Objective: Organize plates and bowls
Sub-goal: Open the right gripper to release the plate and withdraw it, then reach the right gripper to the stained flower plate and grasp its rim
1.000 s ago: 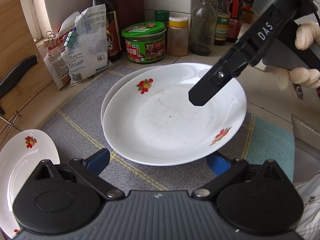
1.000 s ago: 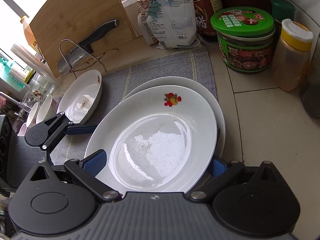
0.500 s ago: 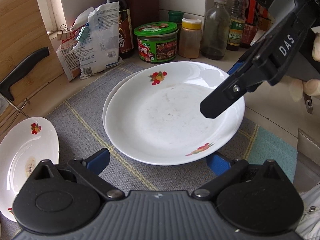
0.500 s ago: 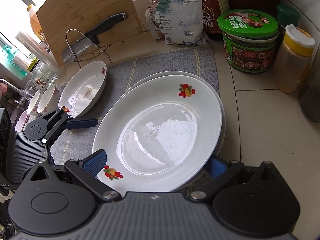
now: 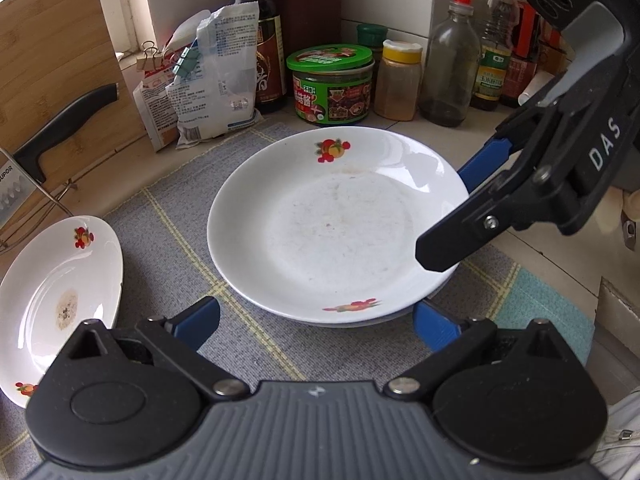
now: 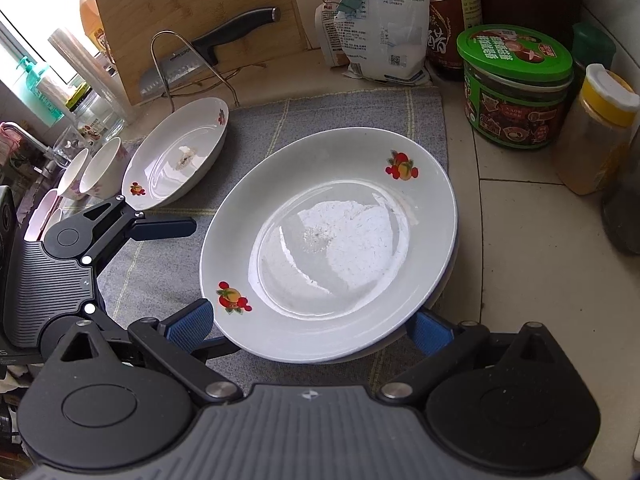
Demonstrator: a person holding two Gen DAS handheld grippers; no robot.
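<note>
Two white plates with fruit prints lie stacked on the grey mat (image 5: 168, 248). The top plate (image 5: 336, 224) (image 6: 332, 240) almost hides the lower plate (image 5: 360, 323). My left gripper (image 5: 316, 324) (image 6: 192, 284) is open, with its blue fingertips at the stack's near rim. Over the stack's right rim my right gripper (image 5: 460, 208) (image 6: 310, 326) is open and holds nothing. A third plate (image 5: 60, 300) (image 6: 176, 160) with a food stain sits on the mat to the left. Beyond it stand two small bowls (image 6: 100, 168).
A knife (image 5: 60, 128) rests in a wire rack against a bamboo board (image 6: 200, 12). Behind the mat are clipped bags (image 5: 212, 76), a green-lidded jar (image 5: 332, 84), a yellow-capped spice jar (image 5: 398, 80) and several bottles (image 5: 448, 64). Tiled counter (image 6: 520, 240) lies on the right.
The top plate, which was offset from the lower one, now lies squarely on it. Both grippers have drawn back from the stack, and the right gripper has moved from over the plate's middle to its rim.
</note>
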